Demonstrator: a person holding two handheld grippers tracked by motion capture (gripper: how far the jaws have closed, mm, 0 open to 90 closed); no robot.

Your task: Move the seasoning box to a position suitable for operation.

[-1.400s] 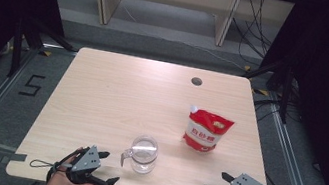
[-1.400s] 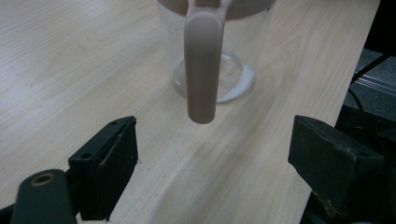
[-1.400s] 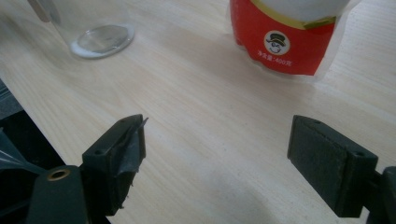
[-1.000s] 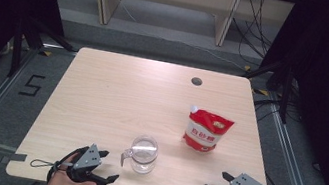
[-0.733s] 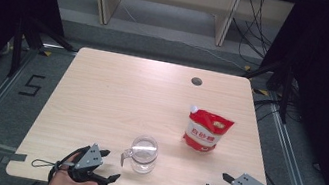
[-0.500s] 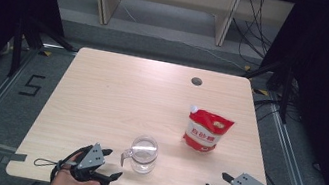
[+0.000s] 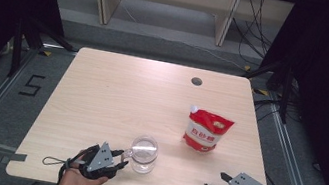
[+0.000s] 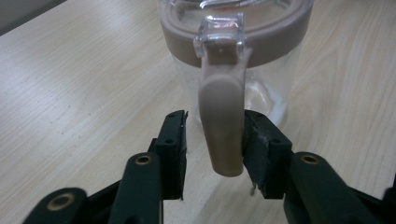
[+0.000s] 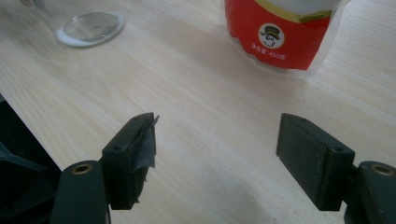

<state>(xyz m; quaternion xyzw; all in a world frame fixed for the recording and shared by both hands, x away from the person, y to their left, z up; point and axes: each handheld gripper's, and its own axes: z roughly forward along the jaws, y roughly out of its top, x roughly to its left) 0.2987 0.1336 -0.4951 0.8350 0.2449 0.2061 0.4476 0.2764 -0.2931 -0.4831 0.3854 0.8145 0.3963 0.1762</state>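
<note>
One clear jug [image 7: 144, 154], beige handle [image 8: 222, 126] between closing left jaws, gap left; right jaws wide, empty.

Light's coming from overhead, so my table [image 7: 116, 94] is bright and even while everything around it drops to near black. The high view's a bit soft overall. Up close, my left claw [image 8: 212, 140] looks sharp-ish but the jug [image 8: 233, 56] behind goes hazy with glare on its lid.
</note>
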